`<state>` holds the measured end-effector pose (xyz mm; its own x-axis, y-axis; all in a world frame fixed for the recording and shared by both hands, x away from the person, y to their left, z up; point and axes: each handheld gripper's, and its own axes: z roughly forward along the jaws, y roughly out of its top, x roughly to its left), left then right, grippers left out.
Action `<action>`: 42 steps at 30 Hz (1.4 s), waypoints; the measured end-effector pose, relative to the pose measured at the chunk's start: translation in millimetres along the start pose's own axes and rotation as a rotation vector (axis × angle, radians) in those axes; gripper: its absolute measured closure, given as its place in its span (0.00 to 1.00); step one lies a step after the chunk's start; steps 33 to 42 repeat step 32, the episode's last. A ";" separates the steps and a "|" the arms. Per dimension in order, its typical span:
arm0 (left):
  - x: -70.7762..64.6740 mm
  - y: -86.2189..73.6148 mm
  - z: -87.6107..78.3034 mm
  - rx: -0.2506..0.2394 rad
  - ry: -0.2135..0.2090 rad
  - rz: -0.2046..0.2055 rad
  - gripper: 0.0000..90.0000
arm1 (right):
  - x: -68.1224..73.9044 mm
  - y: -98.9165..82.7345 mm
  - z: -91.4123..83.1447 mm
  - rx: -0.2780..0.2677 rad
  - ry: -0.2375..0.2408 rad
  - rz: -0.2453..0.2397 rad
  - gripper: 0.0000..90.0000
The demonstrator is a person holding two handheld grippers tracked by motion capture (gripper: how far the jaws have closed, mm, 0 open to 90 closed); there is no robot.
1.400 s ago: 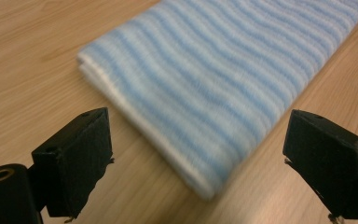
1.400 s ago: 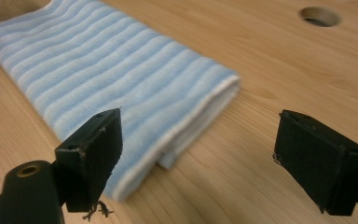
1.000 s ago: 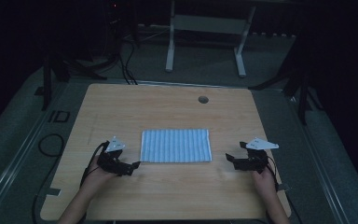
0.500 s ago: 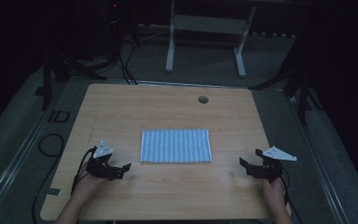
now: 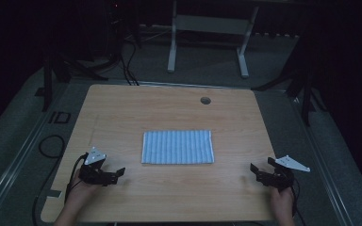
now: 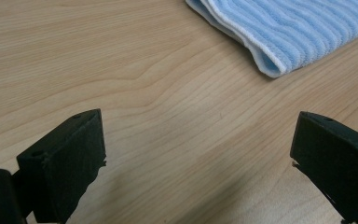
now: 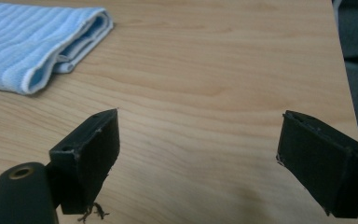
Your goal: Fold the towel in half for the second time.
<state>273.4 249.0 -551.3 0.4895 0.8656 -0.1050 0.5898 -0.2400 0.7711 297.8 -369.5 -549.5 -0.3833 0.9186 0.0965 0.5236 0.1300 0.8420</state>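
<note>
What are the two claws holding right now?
Nothing. The left claw and the right claw are both open over bare table, and the folded blue towel lies between them, untouched.

The folded towel (image 5: 177, 147) lies flat on the table (image 5: 169, 108), about midway between its left and right edges and nearer the person's side than the far edge. Behind the towel, toward the far edge and a little to the right, a round hole (image 5: 205, 100) sits in the tabletop. The left gripper (image 5: 115, 175) is low over the table's near left part, to the left of and in front of the towel's near left corner, apart from it. The right gripper (image 5: 259, 170) is at the near right corner of the table, to the right of and in front of the towel, well apart from it. The 2 grippers flank the towel, with bare tabletop between each and the cloth. Beyond the table's far edge, a stand (image 5: 207, 28) rests on the floor (image 5: 283, 113).
</note>
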 end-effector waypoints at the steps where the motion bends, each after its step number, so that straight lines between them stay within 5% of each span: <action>1: 1.0 -1.1 -1.4 -0.005 -0.001 -0.004 0.04 | -1.1 0.0 -0.3 -0.001 -0.001 0.021 0.14; 6: 3.6 -6.0 -5.7 -0.043 -0.011 -0.030 0.04 | -1.7 -1.0 0.4 -0.005 -0.028 0.031 0.14; 7: 4.3 -7.8 -7.7 -0.058 0.001 -0.030 0.04 | -4.2 -3.0 1.4 0.006 -0.092 0.034 0.14; 11: 7.0 -8.8 -11.8 -0.099 0.012 -0.046 0.04 | -10.8 -3.7 -3.6 -0.047 -0.134 0.059 0.14; 20: 12.1 -11.5 -14.4 -0.159 0.030 -0.083 0.04 | -21.8 -3.2 -5.2 -0.061 -0.117 0.144 0.14; 42: 13.6 -13.6 -13.9 -0.172 0.042 -0.108 0.04 | -24.2 -4.4 -2.4 -0.041 -0.121 0.160 0.14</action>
